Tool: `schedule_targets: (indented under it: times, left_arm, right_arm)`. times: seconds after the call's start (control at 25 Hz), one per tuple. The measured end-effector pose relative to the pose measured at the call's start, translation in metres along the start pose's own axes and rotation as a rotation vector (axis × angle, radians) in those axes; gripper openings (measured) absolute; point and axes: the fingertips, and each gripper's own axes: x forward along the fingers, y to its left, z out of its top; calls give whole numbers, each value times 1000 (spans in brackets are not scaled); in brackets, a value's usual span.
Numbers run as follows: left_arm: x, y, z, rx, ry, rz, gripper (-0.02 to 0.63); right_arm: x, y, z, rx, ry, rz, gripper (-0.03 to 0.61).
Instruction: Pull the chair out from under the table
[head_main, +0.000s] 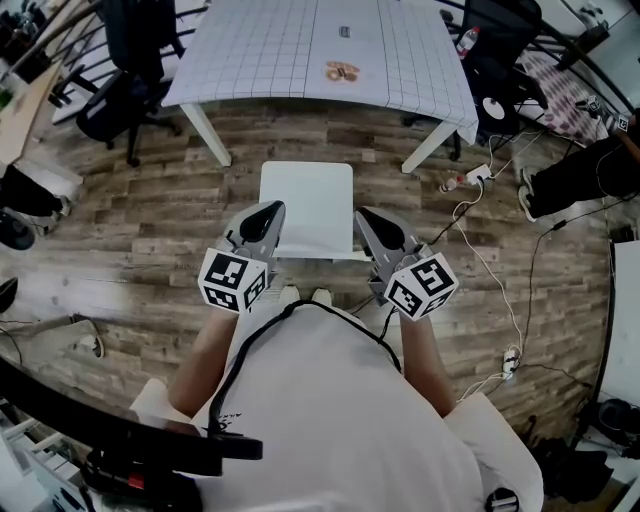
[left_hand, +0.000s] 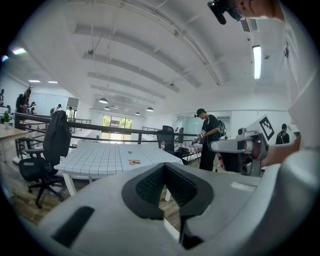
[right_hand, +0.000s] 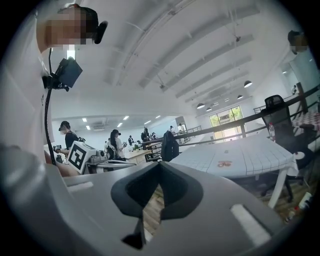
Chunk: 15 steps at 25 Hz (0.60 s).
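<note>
A white chair (head_main: 305, 205) stands on the wood floor, out from under the white gridded table (head_main: 250, 50), its back edge just in front of my feet. My left gripper (head_main: 270, 212) lies along the chair's left side and my right gripper (head_main: 365, 218) along its right side, both pointing toward the table. In the left gripper view the left gripper (left_hand: 166, 167) has its jaws together, with floor and a white sliver showing through the slot. The right gripper (right_hand: 160, 164) looks the same. I see nothing pinched between either pair of pads.
A small orange object (head_main: 342, 71) lies on the table. Black office chairs stand at the table's left (head_main: 130, 60) and right (head_main: 500, 40) ends. Cables and a power strip (head_main: 480, 175) trail over the floor on the right. A person (left_hand: 207, 135) stands beyond the table.
</note>
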Motion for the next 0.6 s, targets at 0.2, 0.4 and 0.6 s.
schedule_targets:
  times: [0.2, 0.4, 0.6]
  left_arm:
    - [-3, -2, -1, -3, -2, -1, 6]
    - [-8, 3, -11, -1, 18, -8, 6]
    - [-11, 2, -21, 12, 56, -49, 5]
  right_arm:
    - [-2, 5, -4, -9, 8, -7, 5]
    - [0, 8, -9, -14, 13, -11, 5]
    - [1, 7, -14, -17, 26, -19, 5]
